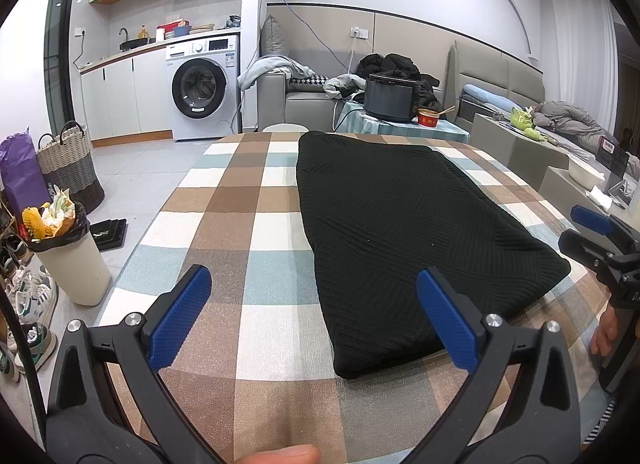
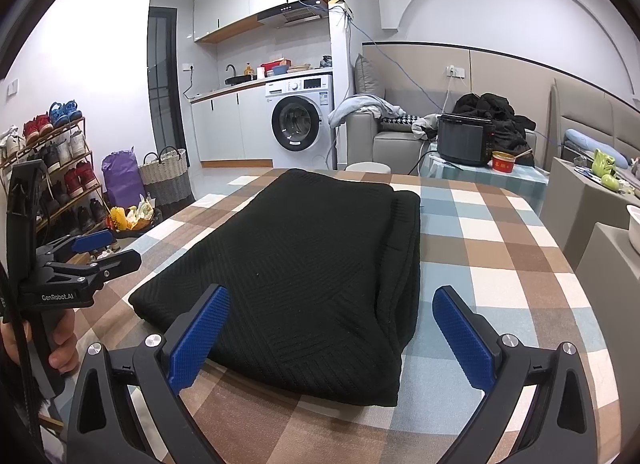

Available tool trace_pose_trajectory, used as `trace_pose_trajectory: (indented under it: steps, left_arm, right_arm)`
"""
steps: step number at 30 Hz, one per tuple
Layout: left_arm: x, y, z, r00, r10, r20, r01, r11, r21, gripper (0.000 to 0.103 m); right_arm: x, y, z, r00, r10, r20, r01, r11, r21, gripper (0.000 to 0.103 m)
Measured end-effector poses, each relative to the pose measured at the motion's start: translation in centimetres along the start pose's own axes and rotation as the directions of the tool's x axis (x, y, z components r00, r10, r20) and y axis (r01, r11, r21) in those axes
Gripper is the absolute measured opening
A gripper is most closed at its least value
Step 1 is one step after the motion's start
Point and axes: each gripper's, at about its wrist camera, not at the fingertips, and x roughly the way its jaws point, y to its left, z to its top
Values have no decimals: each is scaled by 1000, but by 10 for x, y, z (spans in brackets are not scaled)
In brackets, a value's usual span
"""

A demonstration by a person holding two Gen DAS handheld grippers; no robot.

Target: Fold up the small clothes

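1. Your left gripper (image 1: 314, 316) is spread wide and holds nothing. It hovers over the near edge of the table (image 1: 224, 200), with its right blue pad (image 1: 446, 320) over the near left corner of the black knit garment (image 1: 400, 232); you cannot tell whether the pad touches it.
2. Your right gripper (image 2: 332, 330) is also spread wide and empty. Its left pad (image 2: 200, 334) sits over the garment's near edge; the right pad hangs above bare checked cloth.
3. The garment (image 2: 304, 264) lies folded into a long rectangle, running from near edge to far edge, roughly mid-table. Stacked layers show along its right side.
4. Bare checked cloth flanks both long sides of the garment.
5. Off the left edge: a trash bin (image 1: 70, 260), a woven basket (image 1: 70, 164) and a shoe rack (image 2: 52, 180).
6. Beyond the far edge stands a washing machine (image 2: 300, 124).
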Motion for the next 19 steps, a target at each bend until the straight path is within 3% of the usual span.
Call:
trace_pose_trajectory:
  steps: [19]
  left_arm:
    - [0,1,-2,1000,2,3,-2,1000,-3,102]
  right_arm:
    - [1,-1,-1,1000,3,-1,-3,1000,-1,103]
